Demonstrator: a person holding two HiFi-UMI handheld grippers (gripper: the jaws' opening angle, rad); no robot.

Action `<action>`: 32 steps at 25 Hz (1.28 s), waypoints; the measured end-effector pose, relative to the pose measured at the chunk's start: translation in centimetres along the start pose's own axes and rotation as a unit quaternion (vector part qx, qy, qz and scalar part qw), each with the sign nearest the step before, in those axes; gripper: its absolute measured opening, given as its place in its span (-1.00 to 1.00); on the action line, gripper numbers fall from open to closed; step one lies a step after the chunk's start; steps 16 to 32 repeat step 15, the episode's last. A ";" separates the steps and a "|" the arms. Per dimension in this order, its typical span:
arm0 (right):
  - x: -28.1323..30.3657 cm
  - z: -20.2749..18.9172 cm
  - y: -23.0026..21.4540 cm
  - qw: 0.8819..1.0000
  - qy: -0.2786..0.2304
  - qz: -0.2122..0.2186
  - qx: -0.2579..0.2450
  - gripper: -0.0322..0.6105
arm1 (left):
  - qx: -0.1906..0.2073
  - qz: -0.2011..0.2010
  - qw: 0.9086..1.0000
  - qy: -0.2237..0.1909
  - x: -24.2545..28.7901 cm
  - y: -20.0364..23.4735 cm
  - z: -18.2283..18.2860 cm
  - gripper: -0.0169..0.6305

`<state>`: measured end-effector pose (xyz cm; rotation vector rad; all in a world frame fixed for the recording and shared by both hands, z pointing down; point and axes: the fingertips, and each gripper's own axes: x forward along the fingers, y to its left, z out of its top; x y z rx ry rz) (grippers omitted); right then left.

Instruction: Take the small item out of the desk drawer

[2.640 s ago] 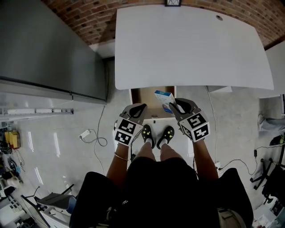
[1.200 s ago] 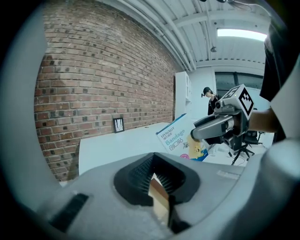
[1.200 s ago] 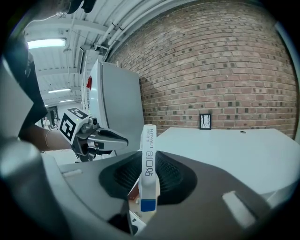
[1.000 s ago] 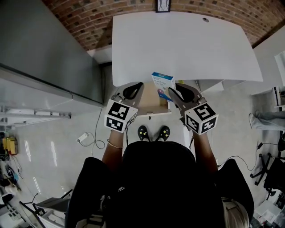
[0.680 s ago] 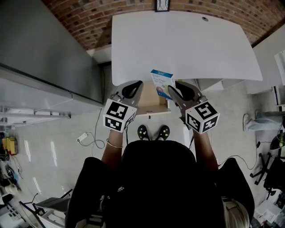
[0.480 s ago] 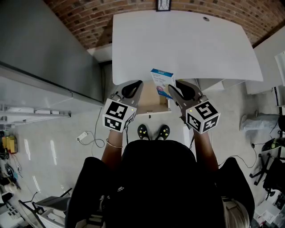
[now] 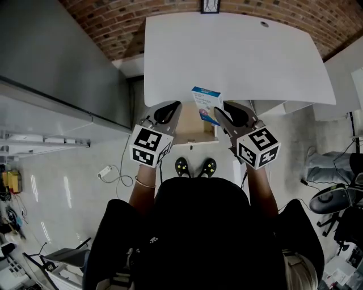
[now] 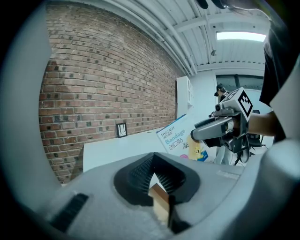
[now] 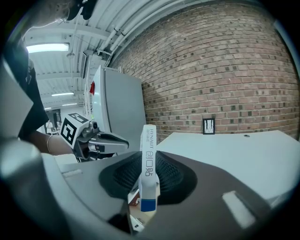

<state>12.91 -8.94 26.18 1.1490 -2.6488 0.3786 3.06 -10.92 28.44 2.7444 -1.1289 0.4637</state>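
A white and blue bandage box (image 7: 206, 105) is clamped upright in my right gripper (image 7: 218, 117), level with the front edge of the white desk (image 7: 238, 56). In the right gripper view the box (image 9: 148, 168) stands edge-on between the ribbed pads. Below it the wooden drawer (image 7: 194, 133) is pulled out. My left gripper (image 7: 169, 112) hovers over the drawer's left side, shut and empty. The left gripper view shows its jaws (image 8: 153, 174) closed, with the box (image 8: 180, 141) and the right gripper (image 8: 219, 129) beyond.
A tall grey cabinet (image 7: 57, 62) stands left of the desk. The brick wall (image 7: 108, 20) with a small frame (image 7: 209, 5) runs behind it. A power strip with cable (image 7: 109, 171) lies on the floor, and office chairs (image 7: 334, 207) stand at the right.
Since the earliest frame the right gripper has carried the box up out of the drawer to the desk's front edge. Over the last second both grippers barely moved.
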 end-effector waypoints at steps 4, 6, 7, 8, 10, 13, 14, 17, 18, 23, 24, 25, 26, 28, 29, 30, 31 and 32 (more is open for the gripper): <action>0.0 0.0 0.0 1.000 0.000 -0.002 0.000 -0.59 | -0.003 0.000 1.000 -0.001 0.0 0.2 0.0 -0.95; 0.1 -0.1 -0.1 1.000 0.001 -0.003 0.000 -0.59 | -0.003 0.000 1.000 -0.002 0.1 0.2 -0.1 -0.95; 0.1 -0.1 -0.2 1.000 0.000 -0.003 0.000 -0.59 | -0.003 0.000 1.000 -0.002 0.1 0.2 -0.2 -0.95; 0.2 -0.2 -0.2 1.000 0.000 -0.003 0.000 -0.59 | -0.003 0.000 1.000 -0.002 0.2 0.3 -0.2 -0.95; 0.2 -0.2 -0.3 1.000 0.000 -0.002 0.000 -0.59 | -0.002 -0.001 1.000 -0.002 0.2 0.3 -0.2 -0.95; 0.2 -0.3 -0.3 1.000 0.000 -0.002 -0.001 -0.59 | -0.001 -0.001 1.000 -0.001 0.3 0.3 -0.3 -0.95; 0.2 -0.3 -0.3 1.000 0.000 -0.001 -0.001 -0.59 | -0.001 -0.001 1.000 -0.001 0.3 0.3 -0.3 -0.95; 0.2 -0.3 -0.3 1.000 0.000 -0.001 0.000 -0.59 | -0.001 -0.001 1.000 -0.001 0.3 0.3 -0.3 -0.95; 0.2 -0.3 -0.3 1.000 0.000 -0.001 0.000 -0.59 | -0.001 -0.001 1.000 -0.001 0.3 0.3 -0.3 -0.95; 0.2 -0.3 -0.3 1.000 0.000 -0.001 0.000 -0.59 | -0.001 -0.001 1.000 -0.001 0.3 0.3 -0.3 -0.95; 0.2 -0.3 -0.3 1.000 0.000 -0.001 0.000 -0.59 | -0.001 -0.001 1.000 -0.001 0.3 0.3 -0.3 -0.95; 0.2 -0.3 -0.3 1.000 0.000 -0.001 0.000 -0.59 | -0.001 -0.001 1.000 -0.001 0.3 0.3 -0.3 -0.95; 0.2 -0.3 -0.3 1.000 0.000 -0.001 0.000 -0.59 | -0.001 -0.001 1.000 -0.001 0.3 0.3 -0.3 -0.95; 0.2 -0.3 -0.3 1.000 0.000 -0.001 0.000 -0.59 | -0.001 -0.001 1.000 -0.001 0.3 0.3 -0.3 -0.95; 0.2 -0.3 -0.3 1.000 0.000 -0.001 0.000 -0.59 | -0.001 -0.001 1.000 -0.001 0.3 0.3 -0.3 -0.95; 0.2 -0.3 -0.3 1.000 0.000 -0.001 0.000 -0.59 | -0.001 -0.001 1.000 -0.001 0.3 0.3 -0.3 -0.95; 0.2 -0.3 -0.3 1.000 0.000 -0.001 0.000 -0.59 | -0.001 -0.001 1.000 -0.001 0.3 0.3 -0.3 -0.95; 0.2 -0.3 -0.3 1.000 0.000 -0.001 0.000 -0.59 | -0.001 -0.001 1.000 -0.001 0.3 0.3 -0.3 -0.95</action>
